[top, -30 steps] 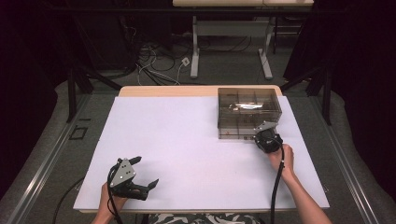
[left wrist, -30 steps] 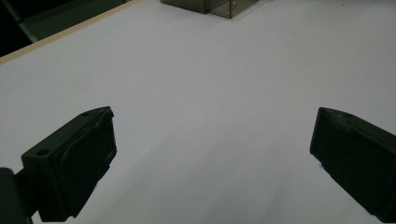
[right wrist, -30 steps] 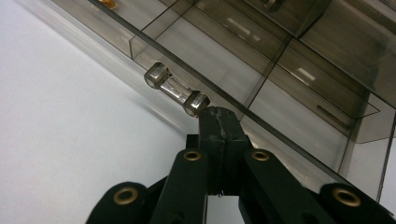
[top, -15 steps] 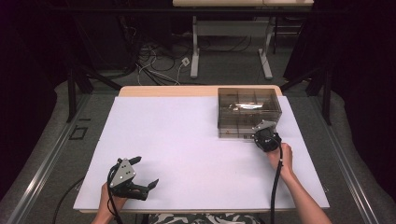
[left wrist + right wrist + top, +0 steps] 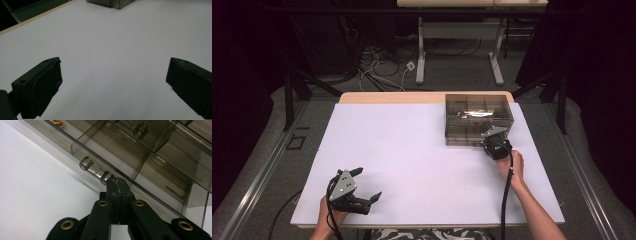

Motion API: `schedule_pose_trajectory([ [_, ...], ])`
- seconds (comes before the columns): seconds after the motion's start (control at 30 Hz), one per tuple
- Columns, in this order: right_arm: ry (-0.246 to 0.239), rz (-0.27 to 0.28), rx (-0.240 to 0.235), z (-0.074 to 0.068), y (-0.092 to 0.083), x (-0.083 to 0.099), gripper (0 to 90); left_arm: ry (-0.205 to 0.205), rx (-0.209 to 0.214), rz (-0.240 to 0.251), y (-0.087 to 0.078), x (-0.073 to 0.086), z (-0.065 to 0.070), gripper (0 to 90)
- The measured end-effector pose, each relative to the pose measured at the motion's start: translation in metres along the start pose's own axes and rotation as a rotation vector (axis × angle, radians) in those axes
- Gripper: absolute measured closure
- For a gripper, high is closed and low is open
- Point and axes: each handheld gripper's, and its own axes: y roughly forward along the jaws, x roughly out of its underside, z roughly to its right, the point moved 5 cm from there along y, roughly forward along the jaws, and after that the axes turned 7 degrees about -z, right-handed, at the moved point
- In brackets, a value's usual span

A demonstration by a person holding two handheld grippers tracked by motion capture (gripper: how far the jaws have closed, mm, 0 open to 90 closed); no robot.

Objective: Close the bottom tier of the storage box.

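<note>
- Holding my right gripper (image 5: 117, 182) at the front of the smoky transparent drawer box (image 5: 478, 119), I have its jaws pressed together, tips touching the end of the clear cylindrical drawer handle (image 5: 95, 170); whether they pinch it I cannot tell.
- The box stands at the far right of the white table (image 5: 412, 150).
- A small gold piece (image 5: 56, 122) lies in one compartment.
- My left gripper (image 5: 362, 187) rests at the near left edge, jaws wide apart over bare tabletop, well away from the box.
</note>
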Motion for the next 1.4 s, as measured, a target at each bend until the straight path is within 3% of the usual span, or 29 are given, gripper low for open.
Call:
schedule_pose_trajectory([
  [1.4,0.026,-0.002,0.025,0.008,0.011,-0.015,90.0,-0.003,0.003,-0.001,0.001,0.0,0.0,0.2],
])
